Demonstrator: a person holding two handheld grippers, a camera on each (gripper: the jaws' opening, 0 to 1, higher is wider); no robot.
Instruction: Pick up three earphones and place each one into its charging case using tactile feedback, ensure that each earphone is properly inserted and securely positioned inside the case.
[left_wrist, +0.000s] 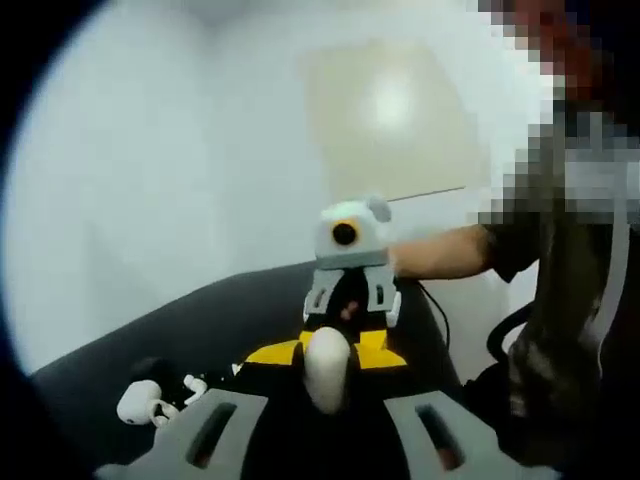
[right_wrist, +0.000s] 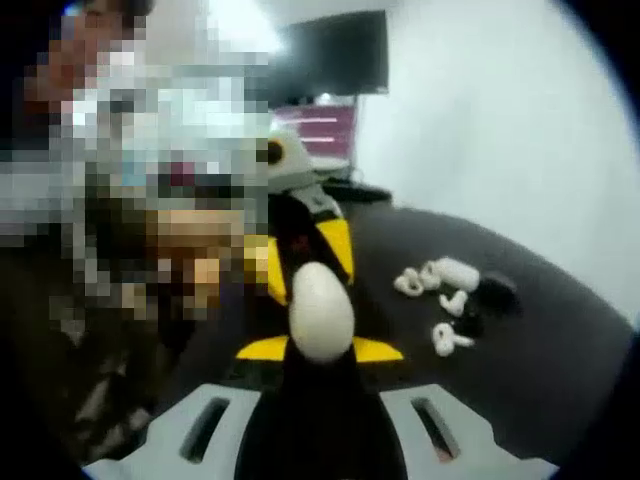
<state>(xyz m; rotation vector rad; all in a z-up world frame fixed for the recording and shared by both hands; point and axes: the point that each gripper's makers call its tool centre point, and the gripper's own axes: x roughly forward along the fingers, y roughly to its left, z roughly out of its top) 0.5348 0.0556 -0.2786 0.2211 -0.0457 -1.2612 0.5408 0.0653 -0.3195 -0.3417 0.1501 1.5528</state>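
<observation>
Left gripper view: a white egg-shaped charging case (left_wrist: 328, 368) is seen held up between the two grippers, long axis roughly upright. The left gripper (left_wrist: 325, 425) has its jaws spread wide, case apparently not clamped by them (grip cannot be confirmed). The right gripper (left_wrist: 350, 300) faces in from beyond, closed on the case's far side as far as can be judged. Loose earphones (left_wrist: 150, 400) lie on the dark table (left_wrist: 200, 320), low and left of the jaws.

Right gripper view: the case (right_wrist: 320, 310) is seen just ahead of the right gripper (right_wrist: 320, 420); jaw state cannot be told here. The left gripper (right_wrist: 300, 230) stands behind it. Earphones (right_wrist: 440, 290) lie to the right, well apart from the case; the table (right_wrist: 560, 340) carries them.
</observation>
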